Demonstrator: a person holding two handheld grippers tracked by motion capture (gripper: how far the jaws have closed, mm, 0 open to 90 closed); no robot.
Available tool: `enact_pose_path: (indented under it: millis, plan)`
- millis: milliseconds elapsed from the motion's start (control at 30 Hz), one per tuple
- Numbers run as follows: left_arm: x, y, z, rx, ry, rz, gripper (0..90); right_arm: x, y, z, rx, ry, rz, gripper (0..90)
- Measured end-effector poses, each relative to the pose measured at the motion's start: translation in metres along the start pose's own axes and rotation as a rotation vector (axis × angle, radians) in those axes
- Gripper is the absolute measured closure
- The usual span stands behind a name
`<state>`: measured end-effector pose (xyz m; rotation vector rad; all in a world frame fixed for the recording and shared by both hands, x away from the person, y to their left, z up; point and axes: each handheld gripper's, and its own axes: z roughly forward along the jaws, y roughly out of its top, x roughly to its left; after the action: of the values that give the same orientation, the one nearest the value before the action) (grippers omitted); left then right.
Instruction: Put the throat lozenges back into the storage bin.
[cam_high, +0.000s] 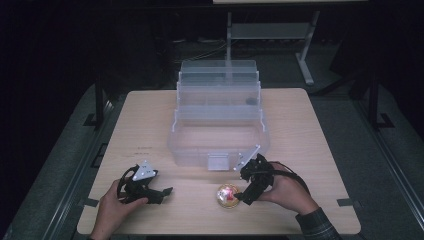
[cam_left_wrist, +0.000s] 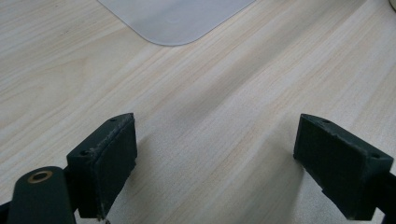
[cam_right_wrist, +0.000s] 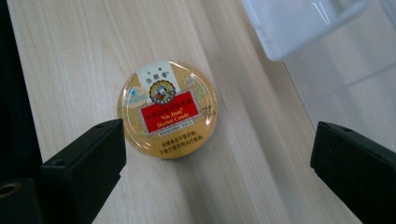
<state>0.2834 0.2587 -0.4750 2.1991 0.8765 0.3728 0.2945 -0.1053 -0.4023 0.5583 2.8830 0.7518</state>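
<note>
A round yellow candy tin (cam_high: 228, 195) (cam_right_wrist: 167, 109) with a red label lies flat on the wooden table (cam_high: 310, 140) near its front edge. My right gripper (cam_high: 243, 195) (cam_right_wrist: 218, 161) hovers just right of the tin, open, its jaws wide apart with the tin beside the left jaw. My left gripper (cam_high: 165, 192) (cam_left_wrist: 215, 163) rests low at the front left, open, with bare wood between its jaws. A clear plastic tiered box (cam_high: 218, 117) stands open in the table's middle; its corner (cam_right_wrist: 299, 28) shows near the tin.
The box's stepped trays rise toward the back, and a small dark item (cam_high: 251, 101) lies in an upper tray. A latch (cam_high: 218, 162) sits on the box's front wall. The table's front edge (cam_high: 220, 233) lies close behind both hands. A metal stand (cam_high: 306, 55) stands beyond the table.
</note>
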Motion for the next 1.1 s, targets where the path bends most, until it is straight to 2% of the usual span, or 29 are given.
enact_pose_path:
  millis: [567, 900, 1100]
  plan:
    - [0.000, 0.000, 0.000, 0.000, 0.000, 0.000, 12.4, 0.010, 0.020, 0.022, 0.051, 0.032, -0.059, 3.0]
    - [0.000, 0.000, 0.000, 0.002, 0.000, 0.003, 12.4, 0.018, 0.022, 0.036, 0.091, 0.051, -0.076, 3.1]
    - [0.000, 0.000, 0.000, 0.002, 0.000, 0.003, 12.4, 0.021, 0.022, 0.043, 0.115, 0.043, -0.088, 3.3]
